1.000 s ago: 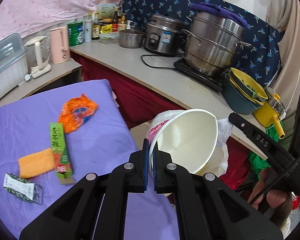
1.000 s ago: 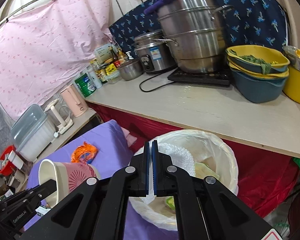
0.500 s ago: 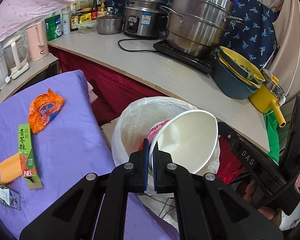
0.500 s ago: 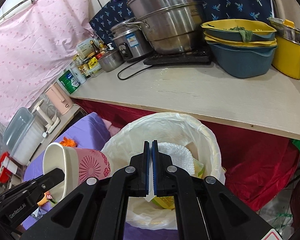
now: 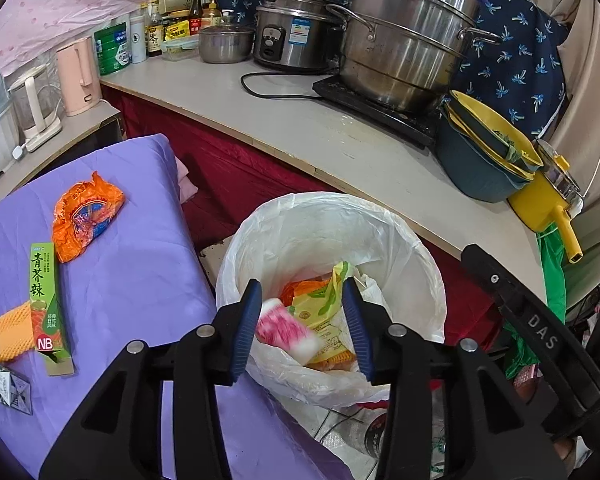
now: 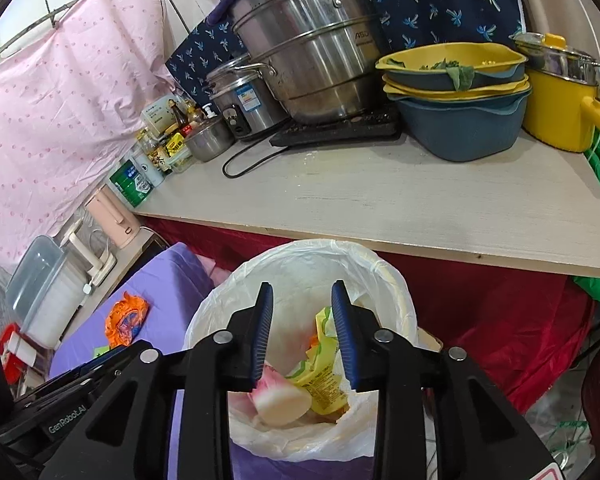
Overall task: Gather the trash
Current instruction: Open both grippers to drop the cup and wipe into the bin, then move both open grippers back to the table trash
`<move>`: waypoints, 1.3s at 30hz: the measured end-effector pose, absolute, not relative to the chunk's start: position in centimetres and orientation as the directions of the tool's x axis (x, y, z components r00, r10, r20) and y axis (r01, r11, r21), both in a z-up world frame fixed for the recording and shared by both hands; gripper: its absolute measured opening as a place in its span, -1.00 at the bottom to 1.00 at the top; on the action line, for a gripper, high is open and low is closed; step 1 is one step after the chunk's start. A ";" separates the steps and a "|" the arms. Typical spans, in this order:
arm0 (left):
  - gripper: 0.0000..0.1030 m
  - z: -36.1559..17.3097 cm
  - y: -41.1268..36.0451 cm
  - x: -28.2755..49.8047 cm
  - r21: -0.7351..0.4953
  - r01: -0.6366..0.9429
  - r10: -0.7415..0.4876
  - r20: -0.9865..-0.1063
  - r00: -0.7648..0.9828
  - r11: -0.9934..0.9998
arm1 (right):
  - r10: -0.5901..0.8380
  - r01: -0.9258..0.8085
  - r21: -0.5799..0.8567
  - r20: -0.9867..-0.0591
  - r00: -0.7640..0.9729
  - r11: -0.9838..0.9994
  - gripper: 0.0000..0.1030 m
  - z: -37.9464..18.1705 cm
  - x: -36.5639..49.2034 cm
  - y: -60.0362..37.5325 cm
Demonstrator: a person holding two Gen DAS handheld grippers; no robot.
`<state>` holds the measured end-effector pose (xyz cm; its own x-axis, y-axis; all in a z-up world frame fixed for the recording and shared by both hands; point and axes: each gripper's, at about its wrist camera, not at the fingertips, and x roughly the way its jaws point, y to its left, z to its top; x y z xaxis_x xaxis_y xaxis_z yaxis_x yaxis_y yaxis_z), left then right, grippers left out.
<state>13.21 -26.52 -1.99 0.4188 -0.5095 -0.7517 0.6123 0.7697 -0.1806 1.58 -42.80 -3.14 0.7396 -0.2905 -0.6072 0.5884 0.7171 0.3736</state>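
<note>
The trash bin [image 5: 328, 204] with a white liner stands beside the purple table. My left gripper [image 5: 301, 322] hangs over it, jaws opening, pads touching nothing. Below them a pink-and-white paper cup [image 5: 286, 332] is a blur, dropping onto yellow and orange wrappers inside. My right gripper [image 6: 302, 330] is above the same bin [image 6: 312, 252], jaws opening and empty, with the cup [image 6: 280, 398] beneath. A white tissue [image 5: 370, 288] lies against the liner. On the table lie an orange wrapper [image 5: 86, 216], a green box [image 5: 46, 304], an orange foam net [image 5: 10, 330] and a small packet [image 5: 4, 380].
A counter [image 6: 380, 200] behind the bin holds a steel steamer pot [image 6: 312, 52], a rice cooker [image 5: 292, 36], stacked blue and yellow basins [image 6: 460, 120] and a yellow pot [image 6: 560, 92]. Red cloth hangs under its edge. Kettles [image 5: 78, 76] stand at the left.
Both grippers moved over the bin and went from shut to open. The cup left the left gripper and the white tissue left the right one; both now lie or fall inside the bin.
</note>
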 end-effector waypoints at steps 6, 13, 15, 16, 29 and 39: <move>-0.05 -1.3 -25.2 13.2 -0.188 0.592 -0.508 -0.742 0.437 0.784 | -0.306 0.583 0.372 -0.583 0.752 0.723 -0.20 -1.8 1.3 -41.8; 0.09 -0.1 -22.2 13.3 -0.200 0.551 -0.499 -0.727 0.471 0.810 | -0.299 0.560 0.367 -0.567 0.768 0.743 -0.10 -0.6 1.5 -39.2; 0.16 0.2 -21.1 13.4 -0.203 0.536 -0.495 -0.722 0.484 0.820 | -0.290 0.549 0.366 -0.563 0.774 0.752 -0.10 -0.4 1.6 -38.3; 0.17 0.3 -20.6 13.4 -0.204 0.529 -0.492 -0.720 0.489 0.824 | -0.286 0.543 0.366 -0.561 0.777 0.756 -0.10 -0.2 1.7 -37.9; 0.35 0.7 -9.2 15.2 -0.227 0.309 -0.373 -0.720 0.585 0.924 | -0.207 0.451 0.336 -0.563 0.800 0.827 -0.07 0.7 4.1 -30.7; 0.37 -1.5 1.1 16.7 -0.252 0.092 -0.255 -0.751 0.609 0.963 | -0.108 0.359 0.324 -0.594 0.798 0.875 -0.05 -0.4 6.8 -24.5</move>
